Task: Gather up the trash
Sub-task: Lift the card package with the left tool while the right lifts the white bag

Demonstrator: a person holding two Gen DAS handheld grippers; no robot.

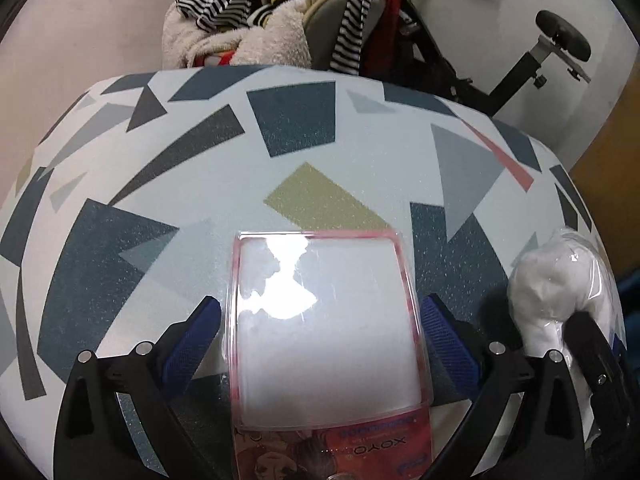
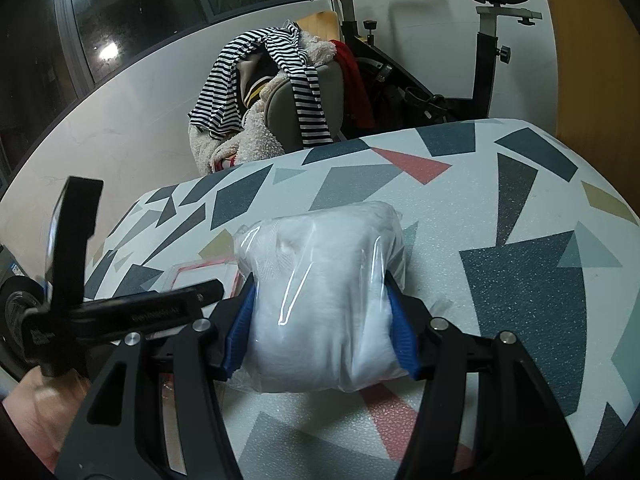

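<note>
Left wrist view
Left gripper (image 1: 320, 320): blue-padded fingers (image 1: 192, 340) sit on either side of the clear plastic package, pressed to its two long edges and clamped on it.
Clear plastic package (image 1: 326, 332): a flat blister pack with a pink-red border and a printed card at its near end; it lies flat over the table, with glare on its clear window.
Table (image 1: 160, 184): a pale top printed with dark blue, grey, olive and pink angular shapes.
White wad in clear film (image 1: 552, 284): at the right edge of the tabletop, just beside the package.
Right gripper (image 1: 592, 344): only one black finger shows against the wad; from here its state cannot be told.
Chair with clothes (image 1: 280, 12): behind the table, heaped with a striped garment and a fleecy cream one.
Exercise bike (image 1: 520, 64): to the right of the chair, against the white wall.

Right wrist view
Right gripper (image 2: 322, 328): blue pads (image 2: 402, 336) squeeze the white wad in clear film (image 2: 320, 284) from both sides, clamped on it.
Wad position: over the table (image 2: 520, 288), probably resting on it, though the underside is hidden.
Left gripper (image 2: 132, 312): black frame at the left, close alongside.
Clear plastic package (image 2: 200, 276): a pink-edged corner shows past the left gripper.
Background: chair with clothes (image 2: 272, 92) and exercise bike (image 2: 488, 40) beyond the far table edge.
</note>
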